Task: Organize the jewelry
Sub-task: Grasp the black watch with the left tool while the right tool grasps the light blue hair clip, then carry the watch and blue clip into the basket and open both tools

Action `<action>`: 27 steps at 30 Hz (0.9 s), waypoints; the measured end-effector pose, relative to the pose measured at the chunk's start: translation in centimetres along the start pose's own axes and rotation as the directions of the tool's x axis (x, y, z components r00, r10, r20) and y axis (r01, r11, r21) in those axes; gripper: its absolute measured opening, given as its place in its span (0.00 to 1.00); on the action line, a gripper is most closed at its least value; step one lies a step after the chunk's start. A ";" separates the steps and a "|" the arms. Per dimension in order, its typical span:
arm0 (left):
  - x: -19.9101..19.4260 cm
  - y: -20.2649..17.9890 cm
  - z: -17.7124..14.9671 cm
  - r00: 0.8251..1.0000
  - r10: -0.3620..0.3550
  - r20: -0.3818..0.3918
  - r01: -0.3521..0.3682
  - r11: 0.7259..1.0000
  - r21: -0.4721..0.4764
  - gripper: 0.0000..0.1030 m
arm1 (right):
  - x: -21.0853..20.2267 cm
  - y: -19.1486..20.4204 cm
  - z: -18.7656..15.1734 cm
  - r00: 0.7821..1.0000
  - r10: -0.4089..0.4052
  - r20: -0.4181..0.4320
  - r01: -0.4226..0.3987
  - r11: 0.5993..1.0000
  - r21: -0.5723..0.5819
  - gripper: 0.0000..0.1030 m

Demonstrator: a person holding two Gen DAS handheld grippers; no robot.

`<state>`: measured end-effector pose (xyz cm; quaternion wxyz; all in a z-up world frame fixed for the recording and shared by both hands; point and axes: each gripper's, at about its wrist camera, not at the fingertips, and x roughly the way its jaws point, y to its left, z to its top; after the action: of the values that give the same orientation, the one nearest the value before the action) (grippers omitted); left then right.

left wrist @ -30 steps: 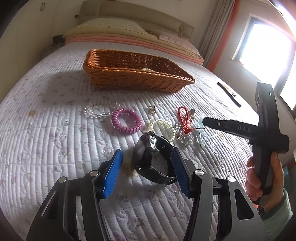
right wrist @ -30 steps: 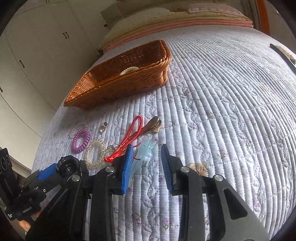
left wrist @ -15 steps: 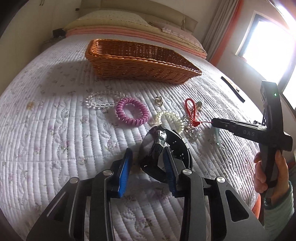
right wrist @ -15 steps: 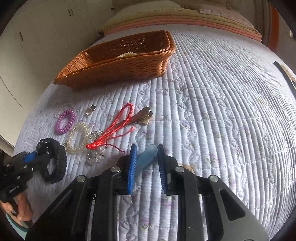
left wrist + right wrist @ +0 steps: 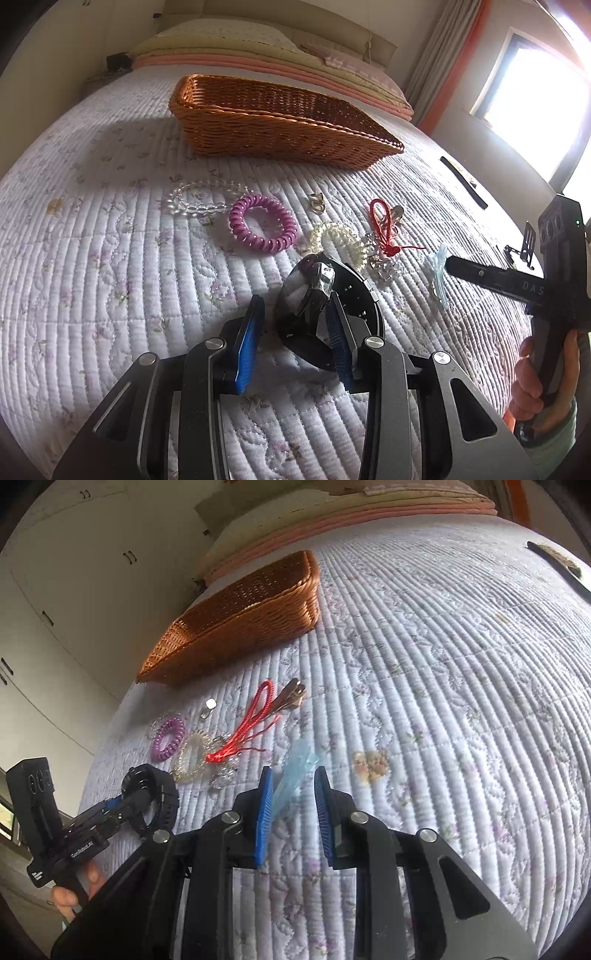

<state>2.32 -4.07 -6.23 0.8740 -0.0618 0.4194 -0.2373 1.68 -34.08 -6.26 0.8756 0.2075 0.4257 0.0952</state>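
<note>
Lying on the bed (image 5: 110,258) in front of one wicker basket (image 5: 280,136) was one black watch (image 5: 354,291). The left gripper (image 5: 293,343) had just been closing its jaws, which stood apart around one side of the band. Right of the basket's near wall, the right gripper (image 5: 292,786) had just narrowed its jaws around one pale blue clip (image 5: 299,760); whether they pinched it I could not tell. Between the watch and the basket lay one purple coil tie (image 5: 263,229), one clear coil tie (image 5: 338,240), one bead bracelet (image 5: 199,201) and one red cord (image 5: 380,225). The right gripper read "DAS".
</note>
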 end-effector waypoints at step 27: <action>-5.9 -1.7 2.1 0.980 0.021 0.197 -0.033 0.998 0.057 0.16 | -5.1 6.3 1.8 0.972 -0.045 0.229 0.102 0.965 -0.241 0.10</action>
<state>0.16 -2.97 -0.24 0.9159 -0.0527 0.3244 -0.2305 0.00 -30.63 1.10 0.9397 0.0882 0.3174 0.0920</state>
